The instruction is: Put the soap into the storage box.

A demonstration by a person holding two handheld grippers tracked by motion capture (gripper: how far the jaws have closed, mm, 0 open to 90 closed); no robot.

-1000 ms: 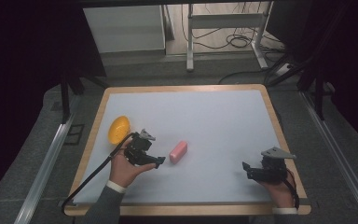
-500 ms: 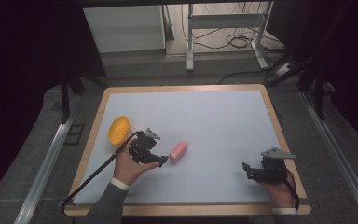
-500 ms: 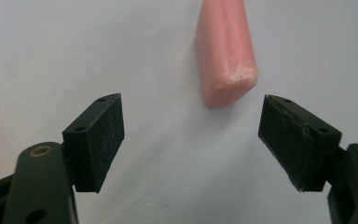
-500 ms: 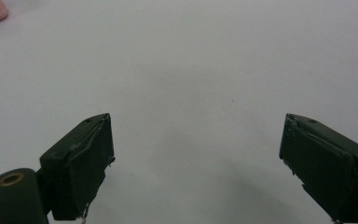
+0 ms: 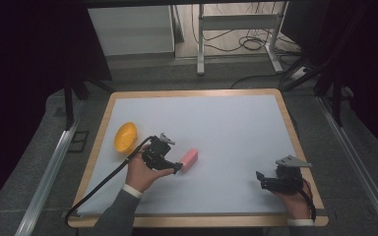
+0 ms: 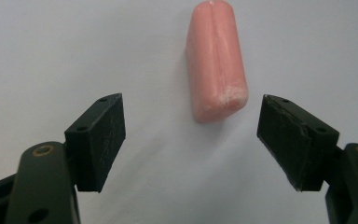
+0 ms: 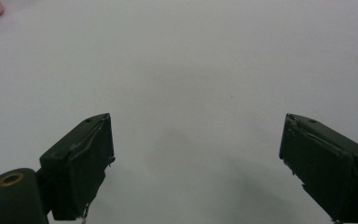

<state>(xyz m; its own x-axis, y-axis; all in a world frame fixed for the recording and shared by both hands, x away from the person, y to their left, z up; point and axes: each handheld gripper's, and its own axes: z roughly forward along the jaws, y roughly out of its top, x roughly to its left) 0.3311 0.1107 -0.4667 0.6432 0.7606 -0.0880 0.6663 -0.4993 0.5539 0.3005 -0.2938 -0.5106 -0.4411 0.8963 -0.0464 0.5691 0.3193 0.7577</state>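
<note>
Pink block [image 5: 189, 158]: lies flat on the white table [image 5: 216, 123], just ahead of the left gripper [image 6: 191, 135], jaws spread, not touching. Step: approach for pickup; next, advance until the pads straddle it, then close. Right gripper [image 7: 196, 158]: spread, empty, well apart. Orange bowl [image 5: 125, 136]: apparently empty.

A white table [image 5: 226, 123] (wooden rim) carries a pink block [image 5: 189, 158] and a yellow bowl [image 5: 125, 136].
</note>
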